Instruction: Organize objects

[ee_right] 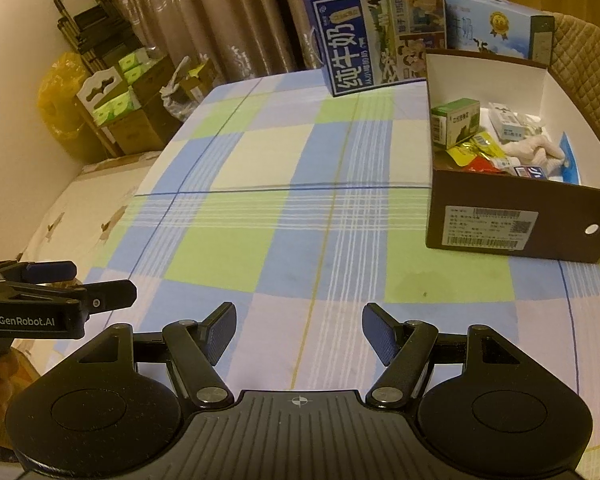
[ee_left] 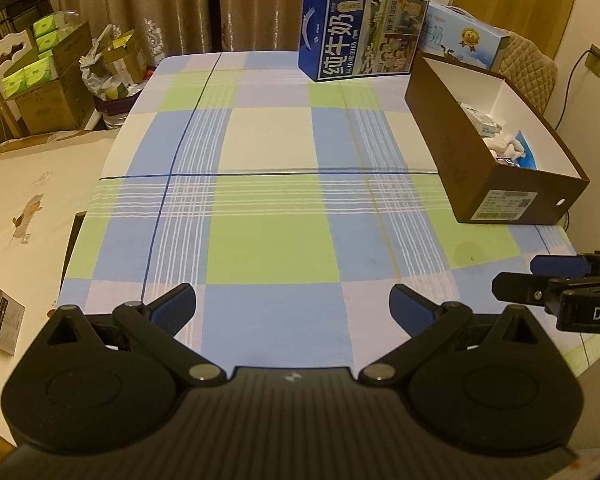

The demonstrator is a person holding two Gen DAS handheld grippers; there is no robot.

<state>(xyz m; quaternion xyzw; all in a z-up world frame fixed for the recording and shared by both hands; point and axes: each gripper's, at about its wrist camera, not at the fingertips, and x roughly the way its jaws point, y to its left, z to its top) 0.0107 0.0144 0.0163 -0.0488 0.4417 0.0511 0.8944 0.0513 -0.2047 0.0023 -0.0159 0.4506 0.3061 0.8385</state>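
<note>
A brown shoebox (ee_right: pixel 512 216) with a white inside stands at the right of the checked tablecloth (ee_right: pixel 260 200). Inside lie a green carton (ee_right: pixel 456 122), yellow and red packets (ee_right: pixel 476 152), a white cloth (ee_right: pixel 532 148) and other small packs. In the left wrist view the same shoebox (ee_left: pixel 452 140) shows only part of its contents. My left gripper (ee_left: pixel 294 308) is open over the near edge, nothing between its fingers. My right gripper (ee_right: pixel 299 330) is open too, empty, low over the cloth. Each gripper shows at the edge of the other's view: right gripper (ee_left: pixel 560 284), left gripper (ee_right: pixel 76 284).
A dark blue milk carton box (ee_left: pixel 360 32) stands at the table's far edge, a light blue box (ee_left: pixel 464 36) behind the shoebox. A padded chair back (ee_left: pixel 528 68) is at the far right. Cardboard boxes with green packs (ee_left: pixel 40 68) stand on the floor left. A cream cloth (ee_left: pixel 28 200) lies left.
</note>
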